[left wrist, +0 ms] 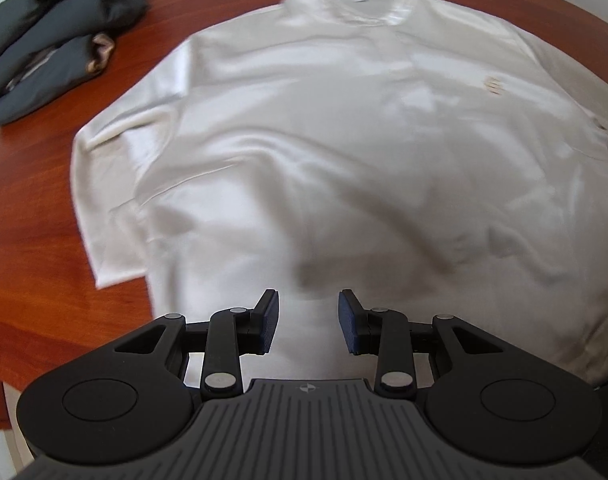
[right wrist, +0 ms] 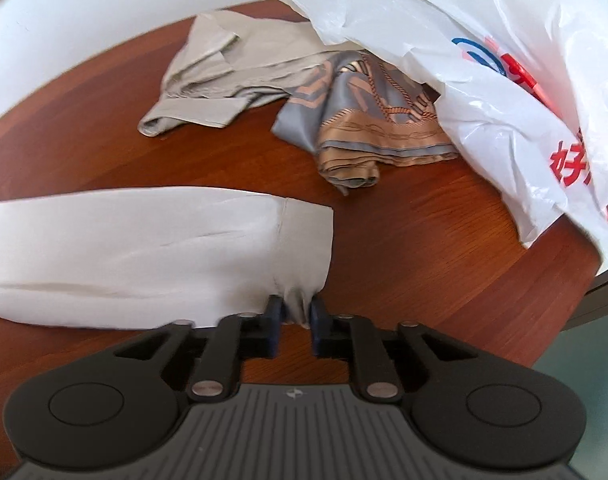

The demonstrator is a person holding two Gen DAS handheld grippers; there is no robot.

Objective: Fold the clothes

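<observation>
A white long-sleeved shirt (left wrist: 323, 140) lies flat, front up, on the round reddish wooden table (left wrist: 44, 260), collar at the far side. My left gripper (left wrist: 308, 295) hovers over the shirt's lower middle, open, with nothing pinched between its blue pads. In the right wrist view the shirt's sleeve (right wrist: 144, 248) stretches to the left across the table. My right gripper (right wrist: 296, 305) is shut on the near corner of the sleeve's cuff, and the cloth bunches between the pads.
Dark grey folded garments (left wrist: 52, 40) lie at the table's far left. A crumpled beige garment (right wrist: 224, 64), a grey-and-tan patterned scarf (right wrist: 375, 120) and a white plastic bag (right wrist: 483, 80) with red print lie beyond the sleeve. The table edge curves close on the right.
</observation>
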